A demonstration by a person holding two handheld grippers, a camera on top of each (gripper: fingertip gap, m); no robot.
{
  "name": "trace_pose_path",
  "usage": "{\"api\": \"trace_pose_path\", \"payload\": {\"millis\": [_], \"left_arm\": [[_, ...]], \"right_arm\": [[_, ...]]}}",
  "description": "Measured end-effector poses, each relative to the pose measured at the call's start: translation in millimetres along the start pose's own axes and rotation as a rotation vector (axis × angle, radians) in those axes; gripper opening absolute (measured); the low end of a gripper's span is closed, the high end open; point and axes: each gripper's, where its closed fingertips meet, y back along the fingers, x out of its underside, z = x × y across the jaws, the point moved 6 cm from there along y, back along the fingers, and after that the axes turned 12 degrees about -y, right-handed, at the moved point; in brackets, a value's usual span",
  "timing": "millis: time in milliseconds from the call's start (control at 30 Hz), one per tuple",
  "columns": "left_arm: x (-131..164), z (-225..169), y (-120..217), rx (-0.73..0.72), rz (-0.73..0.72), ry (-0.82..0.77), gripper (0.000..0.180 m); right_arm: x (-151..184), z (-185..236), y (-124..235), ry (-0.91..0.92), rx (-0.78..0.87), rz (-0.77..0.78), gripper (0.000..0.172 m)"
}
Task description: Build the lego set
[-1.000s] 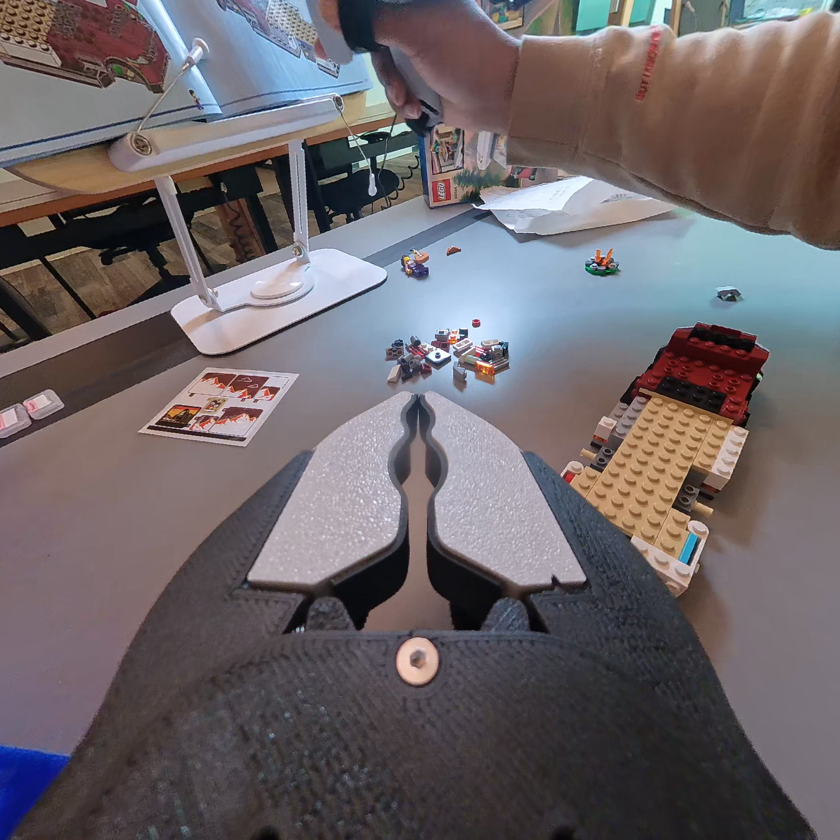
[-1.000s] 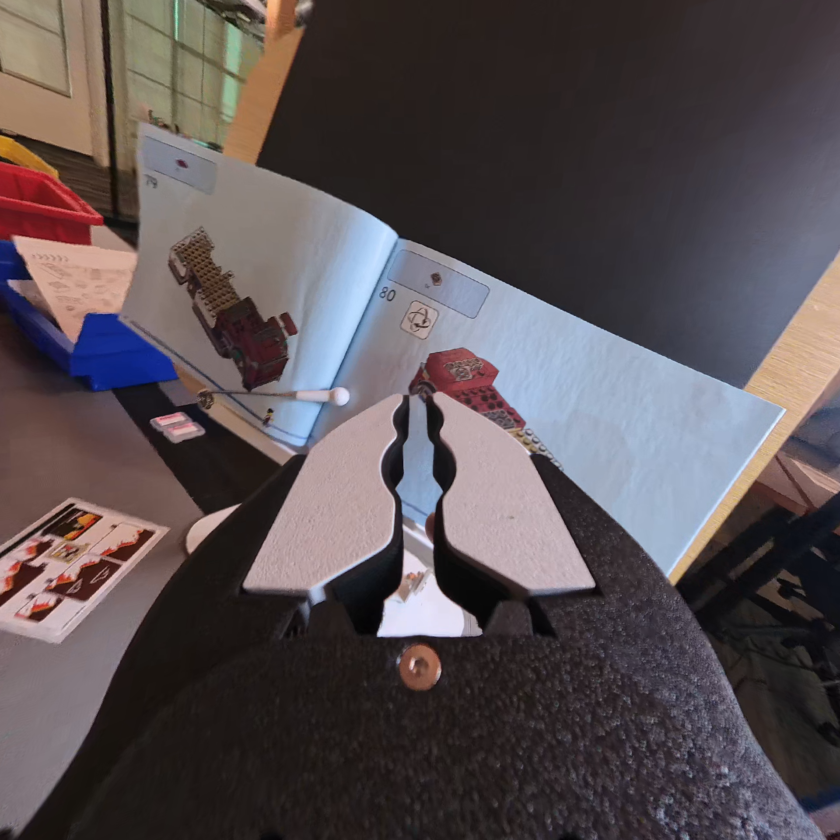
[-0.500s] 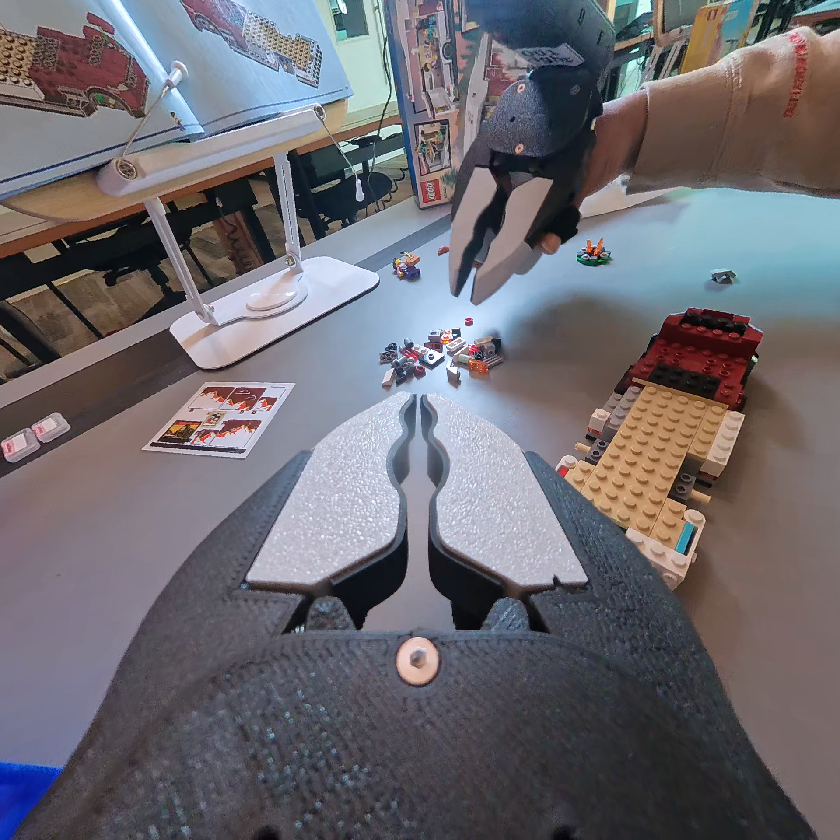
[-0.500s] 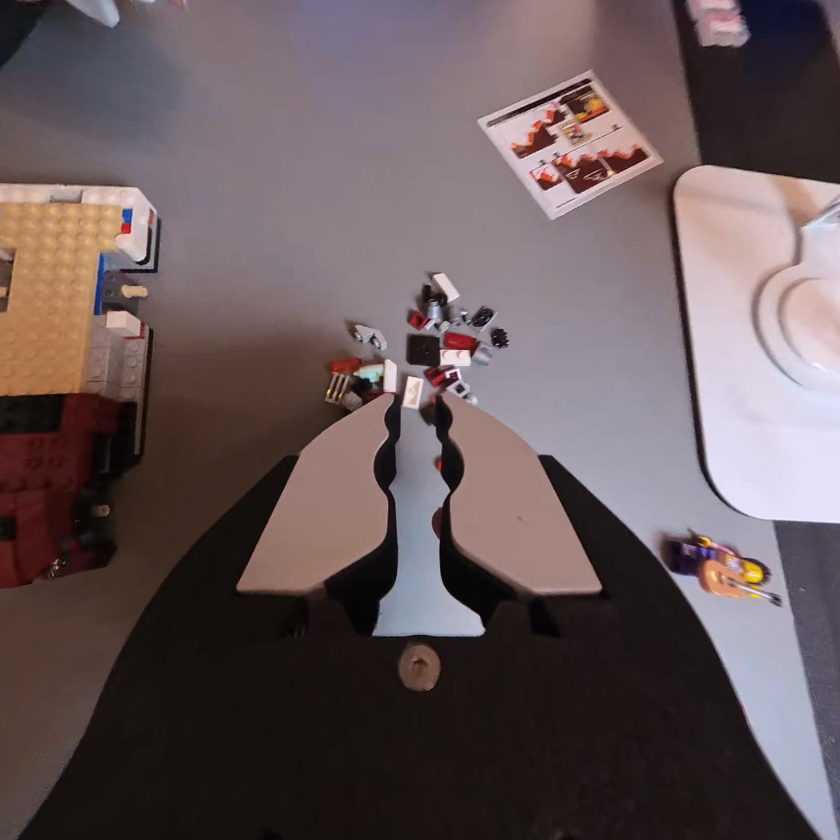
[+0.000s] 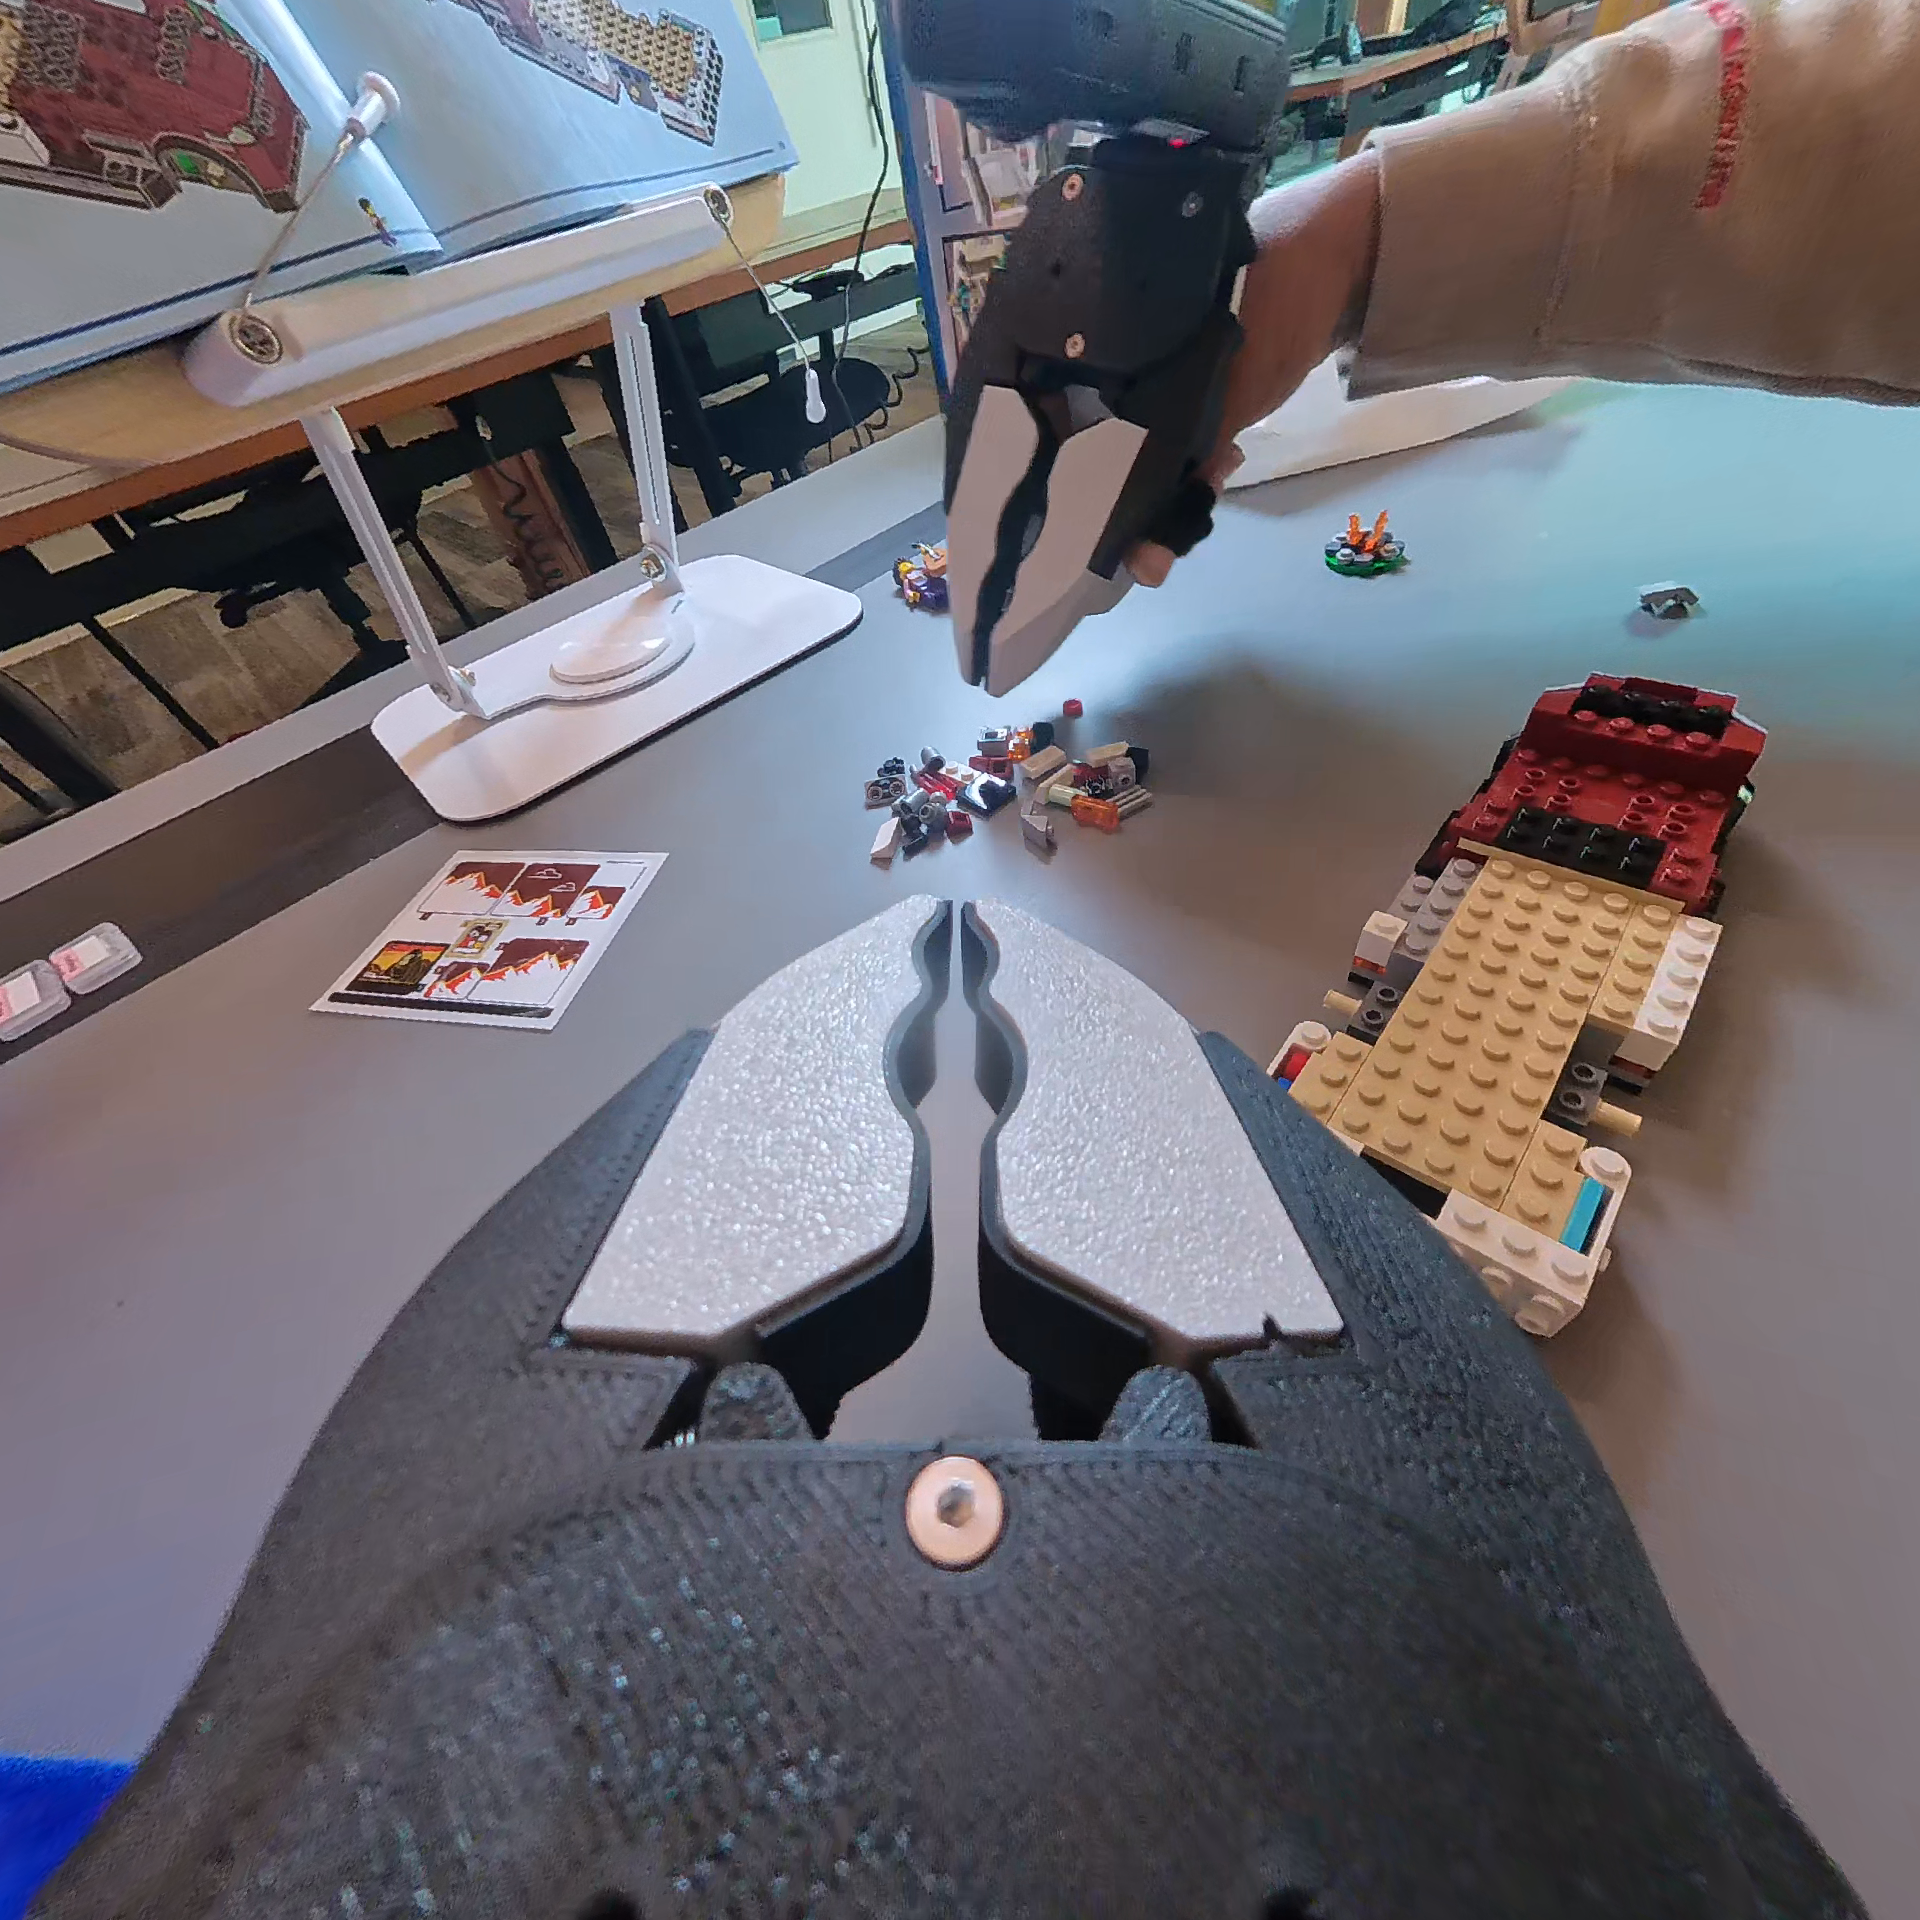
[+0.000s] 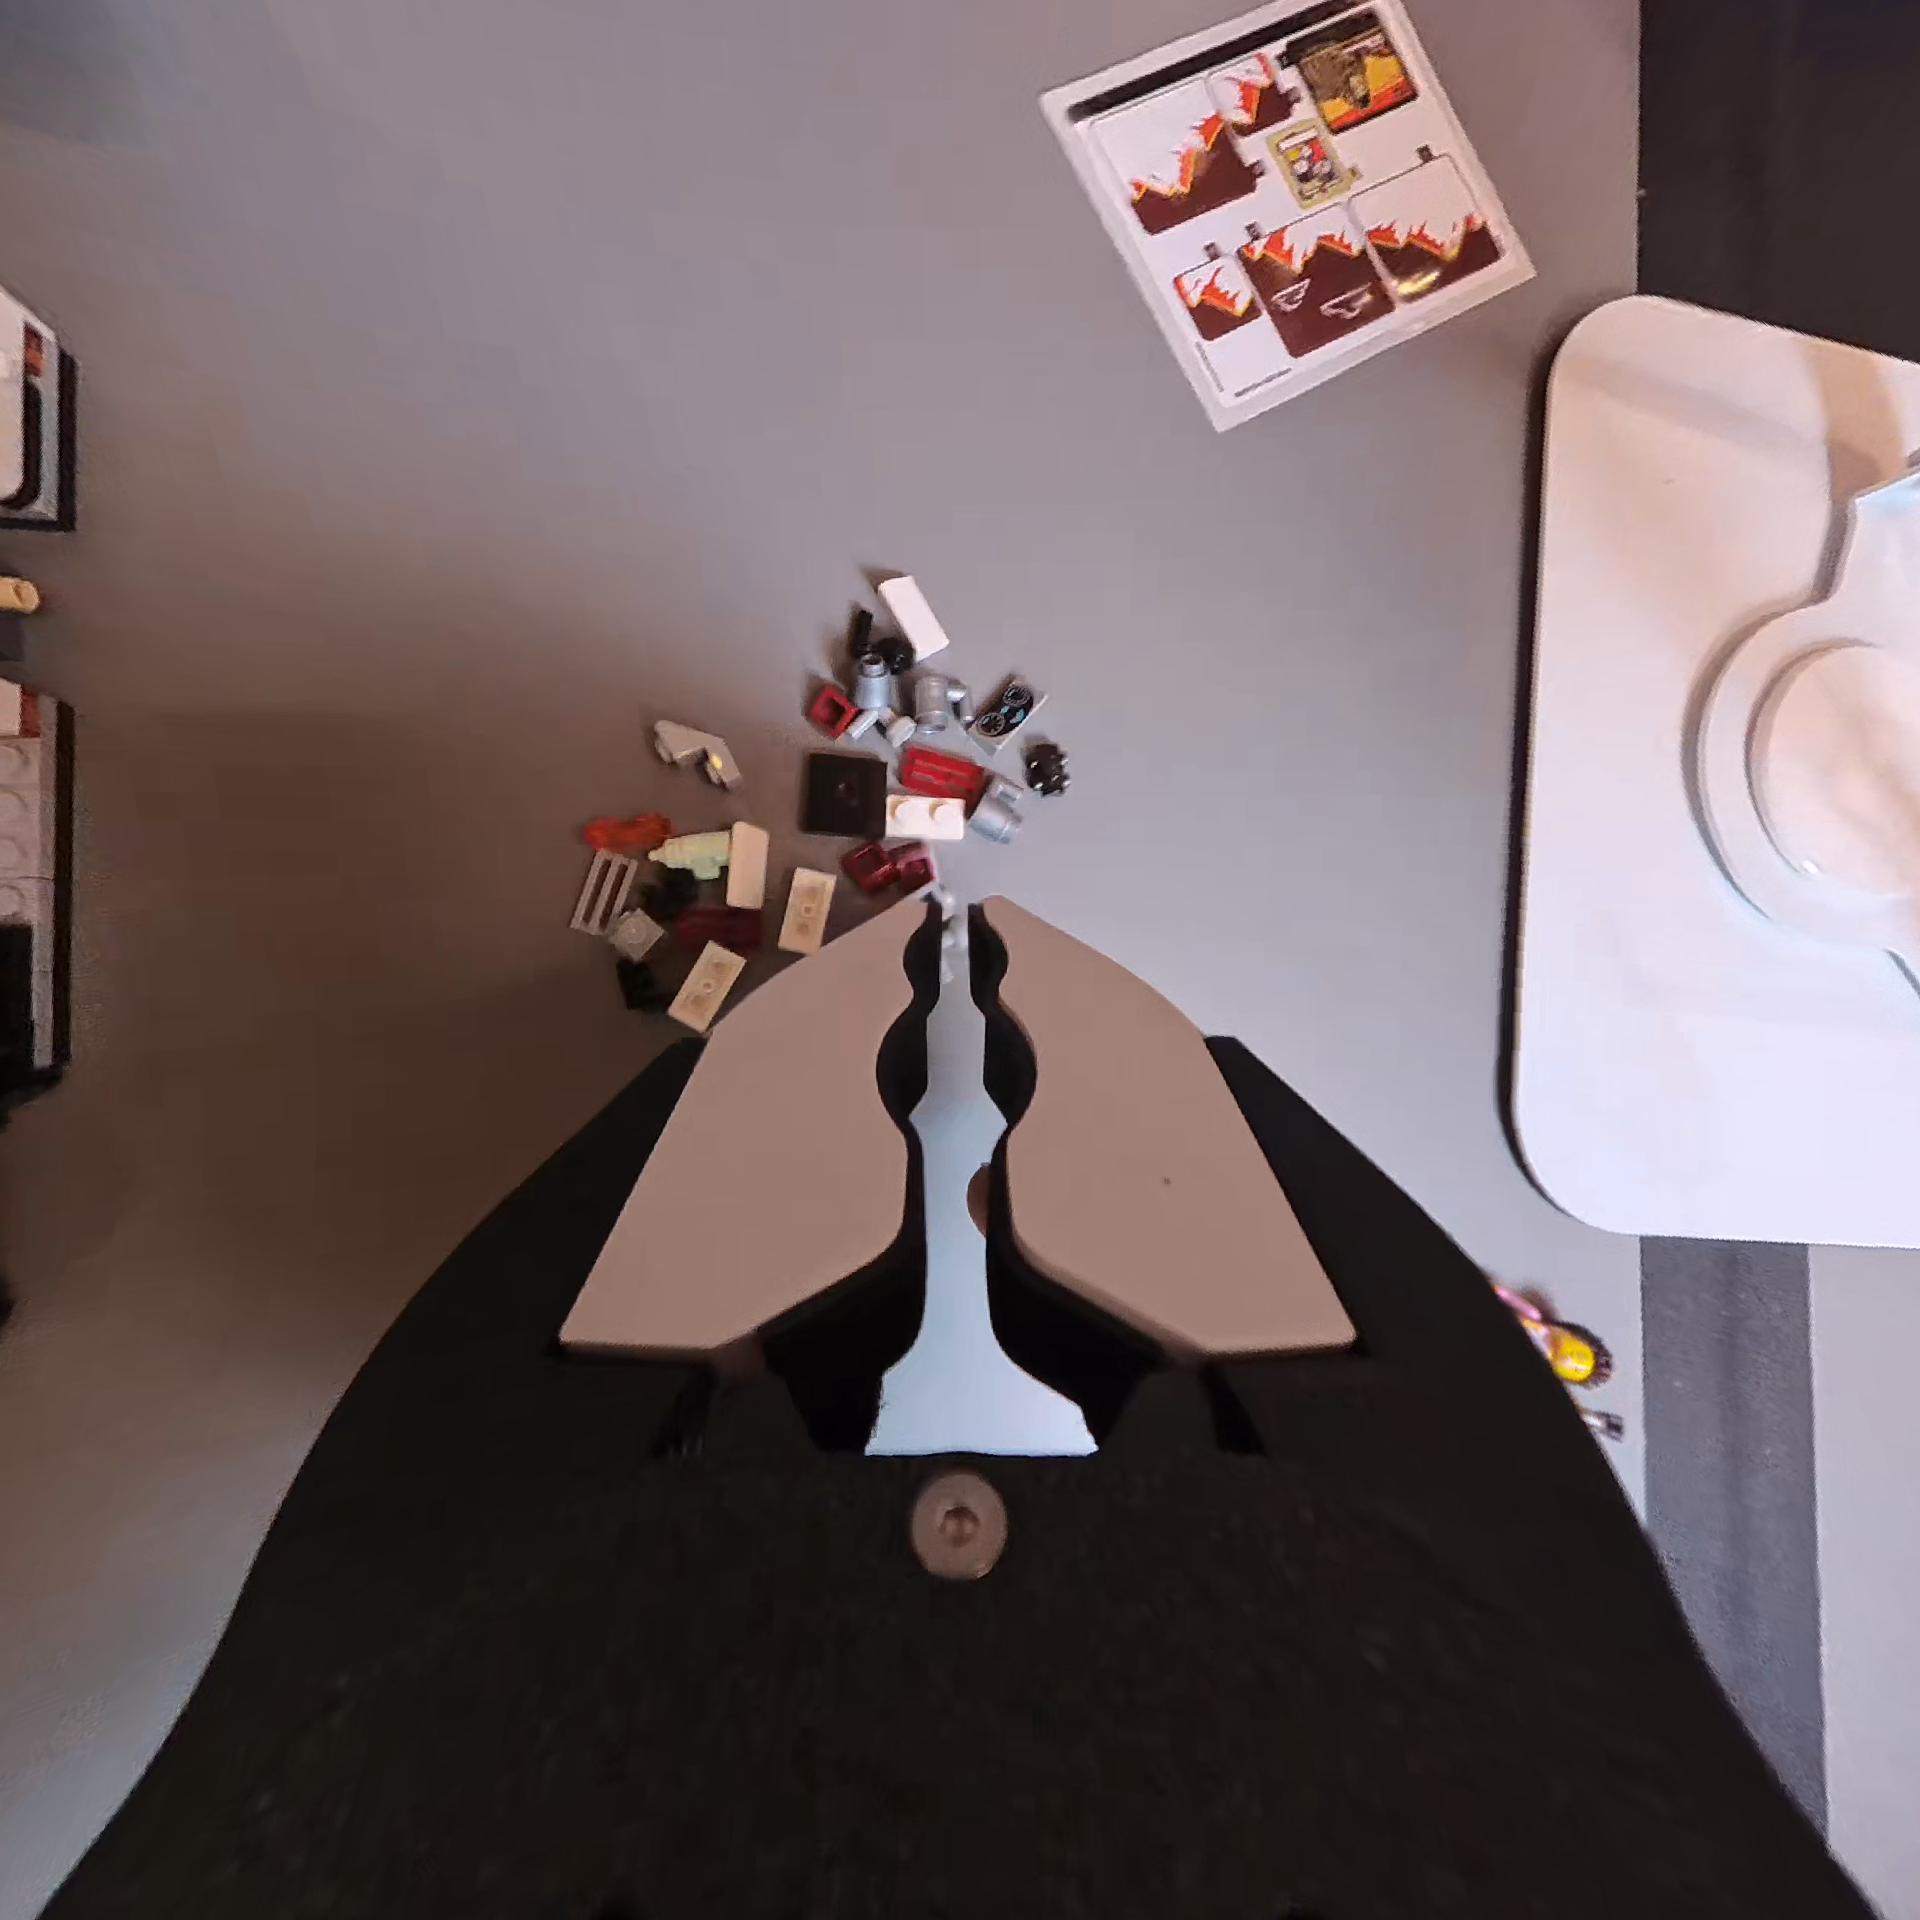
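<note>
Grey counter [image 5: 260, 1195] runs under both your tools, with a white stand [image 5: 623, 675] holding an open booklet [image 5: 468, 94] at the far left and a sticker sheet [image 5: 488, 940] lying flat near it. Your left hand-held gripper [image 5: 956, 909] sits low over bare counter, its jaws nearly together with only a thin slit between them and nothing in it. The pile of small bricks [image 5: 1003, 790] lies straight ahead of it, a little apart. Your right hand-held gripper [image 5: 987, 681] is the nearer one: it points down just above the far edge of that pile, jaws narrow. From its own camera the pile [image 6: 831, 810] spreads ahead and to the left of the tips, and a small grey piece [image 6: 943, 935] shows in the slit between them; you cannot tell whether the pads press on it or it merely lies beneath. The bricks are tiny, mixed red, black, grey, tan and orange, loosely scattered. A half-built tan and dark red truck [image 5: 1527, 987] lies lengthwise to the right, well clear of both.
</note>
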Motion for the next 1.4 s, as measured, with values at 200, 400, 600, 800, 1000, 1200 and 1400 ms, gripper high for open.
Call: {"api": "trace_pose_path", "payload": {"millis": [200, 400, 600, 800, 1000, 1200, 1400], "left_arm": [[1.3, -1.4, -0.9, 0.008, 0.011, -0.011, 0.001], [1.1, -0.2, 1.1, 0.014, 0.005, -0.005, 0.001], [0.8, 0.4, 2.3, 0.03, -0.004, 0.005, 0.001], [1.6, 1.2, 2.7, 0.046, -0.009, 0.023, 0.0], [1.8, 1.3, 3.2, 0.051, -0.007, 0.021, 0.0], [1.7, 1.1, 3.5, 0.053, -0.006, 0.017, 0.0], [2.3, 1.1, 3.1, 0.055, -0.002, 0.019, 0.0]], "right_arm": [[-27.6, -5.1, -22.5, -0.013, -0.057, 0.029, 0.011], [-34.2, -11.2, -39.5, 0.053, -0.128, 0.182, 0.016], [-36.5, -17.0, -46.4, 0.067, -0.18, 0.251, 0.016], [-41.6, -15.4, -51.0, 0.09, -0.201, 0.295, 0.016], [-44.0, -13.4, -52.9, 0.11, -0.192, 0.322, 0.007], [-45.2, -13.7, -52.7, 0.108, -0.185, 0.329, 0.006], [-44.4, -14.2, -39.1, 0.099, -0.168, 0.297, 0.004]]}}
